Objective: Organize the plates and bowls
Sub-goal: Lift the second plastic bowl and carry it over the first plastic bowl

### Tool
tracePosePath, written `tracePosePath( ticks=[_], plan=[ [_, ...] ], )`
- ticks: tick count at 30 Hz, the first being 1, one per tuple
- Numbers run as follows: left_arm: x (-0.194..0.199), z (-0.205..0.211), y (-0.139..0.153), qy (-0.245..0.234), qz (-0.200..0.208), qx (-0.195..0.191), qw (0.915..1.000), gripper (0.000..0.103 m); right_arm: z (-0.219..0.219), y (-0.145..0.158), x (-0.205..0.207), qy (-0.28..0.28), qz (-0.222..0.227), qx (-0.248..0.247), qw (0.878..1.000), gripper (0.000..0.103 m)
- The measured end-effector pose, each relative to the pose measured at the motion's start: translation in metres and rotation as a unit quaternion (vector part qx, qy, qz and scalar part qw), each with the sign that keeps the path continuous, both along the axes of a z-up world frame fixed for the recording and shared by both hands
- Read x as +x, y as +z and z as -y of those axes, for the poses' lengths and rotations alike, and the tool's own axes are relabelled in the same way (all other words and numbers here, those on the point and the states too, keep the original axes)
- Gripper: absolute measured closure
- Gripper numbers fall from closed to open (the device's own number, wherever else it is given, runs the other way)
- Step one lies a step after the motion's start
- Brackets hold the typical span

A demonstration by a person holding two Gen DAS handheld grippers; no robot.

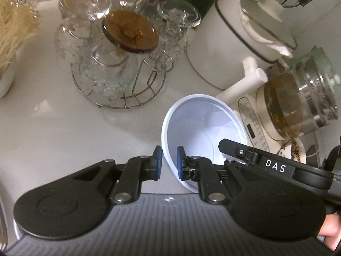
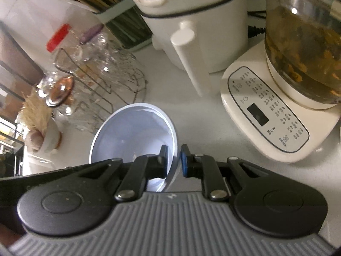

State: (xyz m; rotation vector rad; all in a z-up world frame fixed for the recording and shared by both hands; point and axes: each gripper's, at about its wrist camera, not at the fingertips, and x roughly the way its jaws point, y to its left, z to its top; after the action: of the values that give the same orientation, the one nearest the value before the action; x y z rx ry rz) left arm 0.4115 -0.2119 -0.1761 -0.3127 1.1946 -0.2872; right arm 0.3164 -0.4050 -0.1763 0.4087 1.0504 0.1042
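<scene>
The white bowl [image 1: 202, 132] was judged light, thin-walled and somewhat flexible, probably plastic and smooth enough to slip; its rim was judged the best place for a hold. A plain, empty, glossy interior with a flat round base was shown, tilted toward the cameras.

In the lower centre of both views, the bowl was held above the pale counter [image 1: 64, 128], just beside the kettle base [image 2: 277, 117]. The left gripper [image 1: 169, 163] was closed on the rim, one pad outside and one inside. The opposite rim was pinched likewise by the right gripper [image 2: 173, 160].
</scene>
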Motion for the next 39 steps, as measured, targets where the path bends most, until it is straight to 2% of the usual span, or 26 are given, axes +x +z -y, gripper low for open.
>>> tracePosePath(
  ticks=[11, 18, 24, 32, 39],
  plan=[
    [-0.022, -0.02, 0.043, -0.011, 0.034, -0.01, 0.9993, 0.087, -0.016, 0.04, -0.027, -0.015, 0.043, 0.002, 0.999, 0.088],
    [-0.038, -0.047, 0.052, -0.007, 0.029, -0.036, 0.9989, 0.086, -0.033, 0.058, -0.043, -0.015, 0.065, 0.002, 0.998, 0.087],
    [-0.055, -0.071, 0.065, 0.001, 0.051, -0.04, 0.9979, 0.086, -0.054, 0.072, -0.057, -0.005, 0.089, 0.001, 0.996, 0.086],
    [-0.084, -0.106, 0.078, 0.026, 0.07, -0.038, 0.9965, 0.086, -0.084, 0.083, -0.071, 0.02, 0.108, 0.008, 0.994, 0.086],
    [-0.112, -0.139, 0.076, 0.063, 0.065, -0.034, 0.9953, 0.086, -0.115, 0.079, -0.08, 0.058, 0.097, 0.011, 0.994, 0.086]
  ],
)
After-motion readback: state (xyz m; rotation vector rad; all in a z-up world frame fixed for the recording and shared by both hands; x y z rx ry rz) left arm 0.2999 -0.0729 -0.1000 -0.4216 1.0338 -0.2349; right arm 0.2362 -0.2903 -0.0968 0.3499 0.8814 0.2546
